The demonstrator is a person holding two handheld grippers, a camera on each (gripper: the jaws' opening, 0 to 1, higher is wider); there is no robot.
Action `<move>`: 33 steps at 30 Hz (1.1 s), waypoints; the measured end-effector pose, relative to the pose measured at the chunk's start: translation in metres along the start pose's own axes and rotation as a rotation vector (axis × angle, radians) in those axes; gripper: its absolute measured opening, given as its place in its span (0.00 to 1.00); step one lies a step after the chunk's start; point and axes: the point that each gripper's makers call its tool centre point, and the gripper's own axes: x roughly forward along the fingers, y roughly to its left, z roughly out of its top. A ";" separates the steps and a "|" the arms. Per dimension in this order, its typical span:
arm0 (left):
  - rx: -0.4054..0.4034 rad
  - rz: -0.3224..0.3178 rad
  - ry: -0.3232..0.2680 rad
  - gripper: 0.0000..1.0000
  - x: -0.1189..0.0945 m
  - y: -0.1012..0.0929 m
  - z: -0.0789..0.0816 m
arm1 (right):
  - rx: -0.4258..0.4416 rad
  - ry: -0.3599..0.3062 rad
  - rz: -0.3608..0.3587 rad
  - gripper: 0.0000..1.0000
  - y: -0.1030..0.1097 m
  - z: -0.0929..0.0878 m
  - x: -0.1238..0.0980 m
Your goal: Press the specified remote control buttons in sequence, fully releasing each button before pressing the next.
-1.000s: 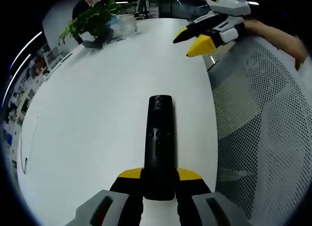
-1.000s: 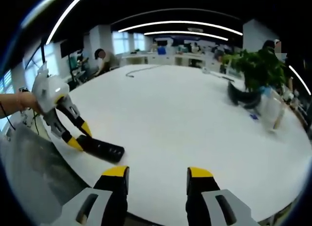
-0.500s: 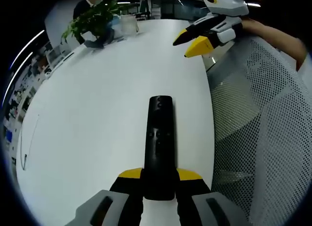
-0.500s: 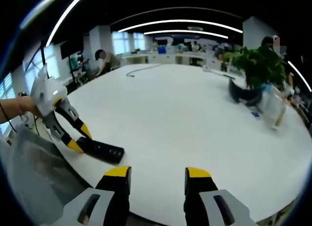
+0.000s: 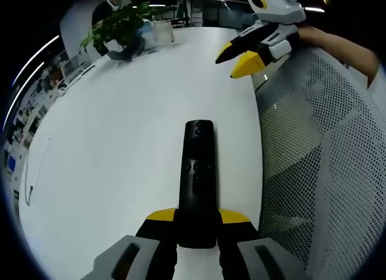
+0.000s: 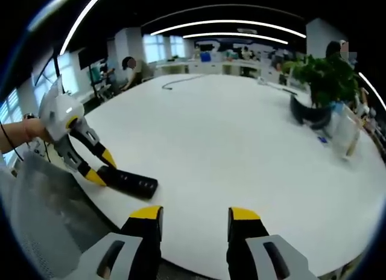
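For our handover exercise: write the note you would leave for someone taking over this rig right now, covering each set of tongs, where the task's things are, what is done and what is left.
Left tongs: shut on the near end of the black remote control, which lies flat near the edge of the white table.
Right tongs: open, empty, held above the table and apart from the remote.
Done: remote gripped and steadied. The pictures do not show whether any button has been pressed.
Left: press the buttons in sequence with the right tongs, releasing fully each time.

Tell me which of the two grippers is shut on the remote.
The left gripper: its jaws clamp the black remote. The right gripper is open, holding nothing.
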 end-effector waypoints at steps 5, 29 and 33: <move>-0.031 0.016 -0.011 0.24 0.000 -0.001 0.000 | -0.012 0.007 0.007 0.39 0.002 0.000 0.001; -0.072 0.029 -0.086 0.24 -0.004 -0.010 -0.002 | -0.044 0.029 0.007 0.38 0.003 -0.002 0.001; -0.078 0.032 -0.091 0.24 -0.004 -0.011 -0.003 | -0.054 0.035 0.011 0.38 0.004 -0.003 0.001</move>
